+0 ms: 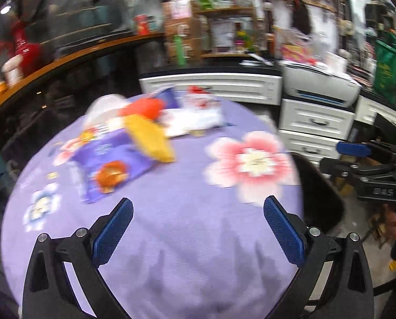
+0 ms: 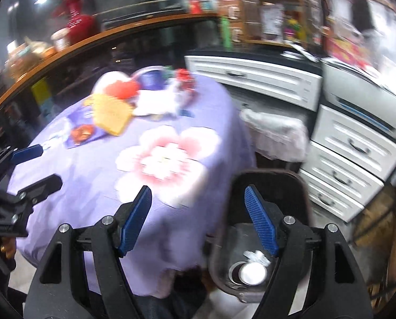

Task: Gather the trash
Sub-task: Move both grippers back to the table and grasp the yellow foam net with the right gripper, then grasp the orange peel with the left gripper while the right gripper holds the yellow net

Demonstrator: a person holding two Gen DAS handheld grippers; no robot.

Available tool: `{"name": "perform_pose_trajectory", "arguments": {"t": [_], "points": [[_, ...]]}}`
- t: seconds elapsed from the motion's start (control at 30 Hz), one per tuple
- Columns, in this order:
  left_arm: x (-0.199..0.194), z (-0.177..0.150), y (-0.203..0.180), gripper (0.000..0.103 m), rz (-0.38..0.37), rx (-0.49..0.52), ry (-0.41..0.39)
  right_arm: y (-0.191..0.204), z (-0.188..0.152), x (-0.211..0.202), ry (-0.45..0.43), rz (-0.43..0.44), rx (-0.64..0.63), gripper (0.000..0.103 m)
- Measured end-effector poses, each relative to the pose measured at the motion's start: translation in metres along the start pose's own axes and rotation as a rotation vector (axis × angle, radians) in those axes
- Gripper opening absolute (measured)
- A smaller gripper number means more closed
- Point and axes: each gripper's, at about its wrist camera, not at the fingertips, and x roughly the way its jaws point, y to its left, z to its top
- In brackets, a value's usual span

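Left gripper (image 1: 198,228) spread wide, empty | right gripper (image 2: 198,220) released, empty, over bin (image 2: 301,186) at five o'clock | bin holds some scraps | wrappers (image 1: 134,143) still piled on table (image 1: 171,239) at eleven o'clock.

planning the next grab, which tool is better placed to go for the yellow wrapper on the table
Probably left. The left tool, open and empty, faces the yellow wrapper in the trash pile across the purple tablecloth. The right tool, also open and empty, sits over the table edge by the black bin.
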Motion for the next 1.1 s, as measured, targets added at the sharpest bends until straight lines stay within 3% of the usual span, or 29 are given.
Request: {"name": "perform_pose_trajectory", "arguments": {"t": [0.23,0.37,0.53,0.73,0.83,1.0,1.1], "points": [[-0.002,-0.015,0.078,0.095,0.117,-0.101,0.039,0.077,0.030,0.036,0.029,0.109,-0.125,0.072],[-0.001,-0.022,0.107,0.090,0.132,-0.133,0.054,0.112,0.050,0.065,0.063,0.157,-0.159,0.072],[0.001,-0.029,0.127,0.088,0.101,-0.182,0.063,0.142,0.075,0.102,0.075,0.139,-0.207,0.070],[0.009,-0.028,0.130,0.088,0.054,-0.168,0.066,0.160,0.101,0.149,0.114,0.117,-0.202,0.058],[0.013,-0.025,0.128,0.088,0.050,-0.158,0.066,0.164,0.106,0.166,0.126,0.084,-0.208,0.045],[0.018,-0.020,0.126,0.088,0.038,-0.155,0.060,0.160,0.107,0.176,0.133,0.067,-0.193,0.015],[0.023,-0.017,0.125,0.087,0.037,-0.143,0.064,0.155,0.105,0.170,0.104,0.059,-0.206,0.010]]}}
